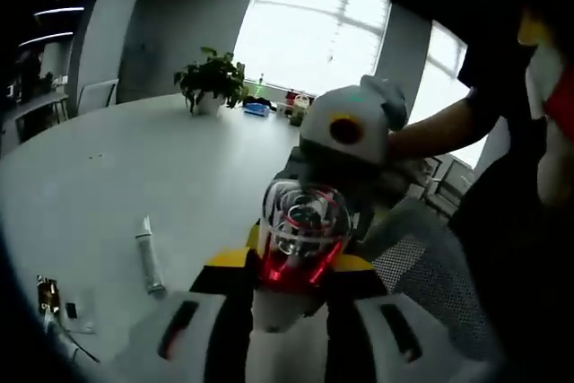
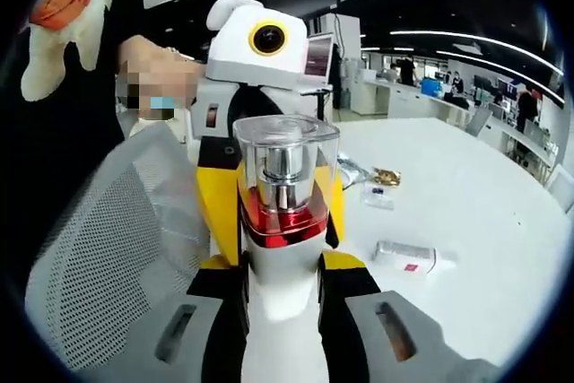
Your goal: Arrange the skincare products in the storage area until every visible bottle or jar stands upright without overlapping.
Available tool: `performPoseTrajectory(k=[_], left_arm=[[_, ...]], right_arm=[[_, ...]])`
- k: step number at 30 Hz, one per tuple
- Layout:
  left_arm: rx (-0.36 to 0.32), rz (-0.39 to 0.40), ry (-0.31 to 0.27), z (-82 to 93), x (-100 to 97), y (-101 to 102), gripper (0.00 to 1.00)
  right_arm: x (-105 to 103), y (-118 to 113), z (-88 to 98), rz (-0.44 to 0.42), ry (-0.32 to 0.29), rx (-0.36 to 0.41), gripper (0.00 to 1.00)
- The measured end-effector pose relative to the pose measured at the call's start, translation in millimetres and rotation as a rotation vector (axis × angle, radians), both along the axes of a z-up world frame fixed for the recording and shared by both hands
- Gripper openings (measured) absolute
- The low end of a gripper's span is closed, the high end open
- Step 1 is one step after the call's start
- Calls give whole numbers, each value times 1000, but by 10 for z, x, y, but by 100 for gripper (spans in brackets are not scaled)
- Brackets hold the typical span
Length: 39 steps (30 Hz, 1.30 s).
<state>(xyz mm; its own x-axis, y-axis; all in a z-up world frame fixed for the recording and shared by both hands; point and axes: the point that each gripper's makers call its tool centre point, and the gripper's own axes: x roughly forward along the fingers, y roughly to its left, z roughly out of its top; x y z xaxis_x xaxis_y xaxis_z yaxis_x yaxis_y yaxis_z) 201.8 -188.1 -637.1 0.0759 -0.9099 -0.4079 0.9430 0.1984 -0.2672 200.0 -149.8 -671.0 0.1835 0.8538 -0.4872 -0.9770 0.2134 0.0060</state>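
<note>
— Nearest us in the left gripper view, what do we have?

— Our left gripper (image 1: 289,334), jaws closed onto a white pump bottle (image 1: 296,257) with a red collar and a clear cap; we see the cap almost end-on. The bottle is lifted clear of the white table (image 1: 108,186).

— And the same bottle from the other side?

— In the right gripper view our right gripper (image 2: 285,329) is clamped on its white body, and the bottle (image 2: 285,213) stands upright between the yellow-and-black jaws — so both grippers have hold of it at once.

— Further out?

— Left view: a slim white tube (image 1: 149,262) lying flat on the table, then a potted plant (image 1: 212,81) well back near the window. Right view: a mesh office chair (image 2: 117,248) at the left, a flat white tube (image 2: 408,259) lying on the table to the right, and a small gold-coloured item (image 2: 386,177) beyond it that we cannot make out. A person's hand (image 2: 157,60) grips the opposite tool.
</note>
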Motion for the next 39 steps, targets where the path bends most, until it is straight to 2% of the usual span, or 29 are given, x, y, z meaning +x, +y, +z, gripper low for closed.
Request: performPoseTrajectory(k=[5, 8, 13, 19, 25, 28, 35, 39], left_arm=[[13, -39, -20, -62, 60, -55, 24], [50, -91, -59, -127, 73, -97, 24], [59, -113, -61, -192, 107, -127, 24], [-15, -124, -56, -164, 156, -149, 24], [-70, -129, -83, -160, 201, -157, 24], [-77, -127, -81, -165, 199, -148, 25], [-90, -132, -98, -150, 249, -166, 24], [-92, -138, -113, -155, 305, -210, 25]], right_arm=[[77, -64, -72, -25, -9, -15, 28], [109, -114, -152, -36, -23, -45, 27], [144, -183, -205, -61, -14, -50, 26], [182, -258, -182, -80, 5, -34, 26], [217, -281, -188, -92, -6, -44, 26], [248, -271, -185, -95, -29, -58, 27], [308, -252, -192, -89, -26, -48, 28], [372, -261, -209, -76, -40, -69, 28]])
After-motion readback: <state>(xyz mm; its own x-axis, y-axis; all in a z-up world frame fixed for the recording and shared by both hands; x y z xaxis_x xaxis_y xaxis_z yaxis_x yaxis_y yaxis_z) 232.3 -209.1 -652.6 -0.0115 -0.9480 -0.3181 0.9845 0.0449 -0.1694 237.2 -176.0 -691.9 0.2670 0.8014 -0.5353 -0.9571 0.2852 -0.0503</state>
